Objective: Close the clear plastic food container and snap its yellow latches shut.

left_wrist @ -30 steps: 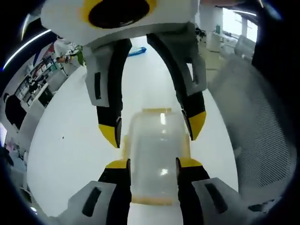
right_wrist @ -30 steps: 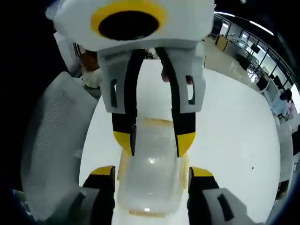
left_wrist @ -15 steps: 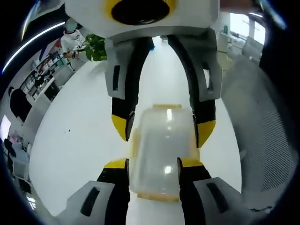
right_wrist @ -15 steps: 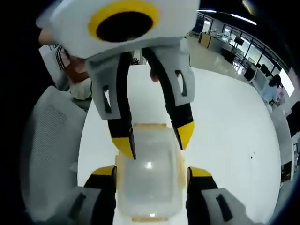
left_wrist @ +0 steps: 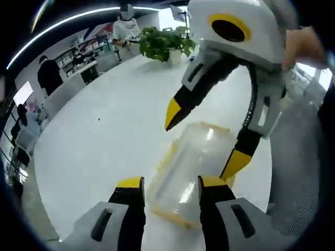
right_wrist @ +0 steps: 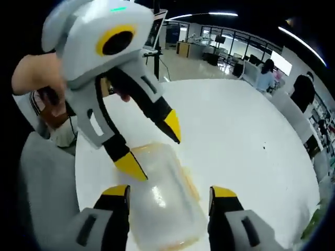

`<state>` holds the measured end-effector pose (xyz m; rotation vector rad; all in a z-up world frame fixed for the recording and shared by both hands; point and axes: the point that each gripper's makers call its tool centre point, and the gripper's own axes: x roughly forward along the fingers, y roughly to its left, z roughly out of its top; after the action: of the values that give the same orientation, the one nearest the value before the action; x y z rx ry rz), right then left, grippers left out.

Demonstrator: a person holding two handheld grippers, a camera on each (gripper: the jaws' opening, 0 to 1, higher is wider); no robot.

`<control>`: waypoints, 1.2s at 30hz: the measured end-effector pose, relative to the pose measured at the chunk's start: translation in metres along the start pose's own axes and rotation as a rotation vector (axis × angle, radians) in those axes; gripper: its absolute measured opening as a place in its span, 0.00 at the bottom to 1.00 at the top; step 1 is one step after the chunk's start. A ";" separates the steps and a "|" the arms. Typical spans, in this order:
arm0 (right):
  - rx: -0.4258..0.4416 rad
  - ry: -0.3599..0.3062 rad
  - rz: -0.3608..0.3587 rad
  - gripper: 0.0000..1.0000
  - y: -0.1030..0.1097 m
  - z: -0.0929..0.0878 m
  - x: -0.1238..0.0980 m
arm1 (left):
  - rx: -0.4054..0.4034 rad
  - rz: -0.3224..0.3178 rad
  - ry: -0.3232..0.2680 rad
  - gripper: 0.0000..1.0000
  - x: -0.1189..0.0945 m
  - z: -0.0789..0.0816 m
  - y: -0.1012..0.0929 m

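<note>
The clear plastic container (left_wrist: 196, 157) (right_wrist: 157, 180) with yellow edge latches (left_wrist: 163, 157) lies lid-on upon the white table (left_wrist: 99, 141). I cannot tell how the latches stand. My left gripper (left_wrist: 170, 183) hovers at its near end, jaws apart, with the container skewed between and under its fingertips (left_wrist: 130, 183). My right gripper (right_wrist: 168, 192) is open, wider than the box below it. Each gripper faces the other: in the left gripper view the right gripper (left_wrist: 205, 137) straddles the far end from above, and in the right gripper view the left gripper (right_wrist: 152, 148) hangs over the lid.
A grey mesh chair (left_wrist: 306, 157) (right_wrist: 36, 183) stands at the table edge by the container. A potted plant (left_wrist: 165, 42) sits at the far end of the table. A hand (right_wrist: 29, 73) holds the left gripper. People stand in the background office.
Both grippers have lifted and tilted away from the container sides, so each view has swung. The container now lies skewed between the jaws instead of straight. Jaw widths look unchanged.
</note>
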<state>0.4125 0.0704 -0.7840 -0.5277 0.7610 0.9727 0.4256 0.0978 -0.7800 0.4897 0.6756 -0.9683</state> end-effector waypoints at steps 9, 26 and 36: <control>0.135 -0.087 -0.164 0.61 -0.010 -0.004 -0.012 | -0.079 0.090 0.008 0.40 0.002 -0.012 -0.003; 0.241 -0.126 -0.238 0.61 -0.007 -0.012 -0.014 | -0.116 0.192 -0.008 0.39 -0.002 -0.014 0.001; 0.279 -0.198 -0.256 0.62 -0.011 -0.009 -0.020 | -0.182 0.160 -0.093 0.45 -0.006 -0.011 0.006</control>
<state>0.4123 0.0486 -0.7735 -0.2720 0.6211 0.6567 0.4247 0.1116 -0.7827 0.3307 0.6247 -0.7662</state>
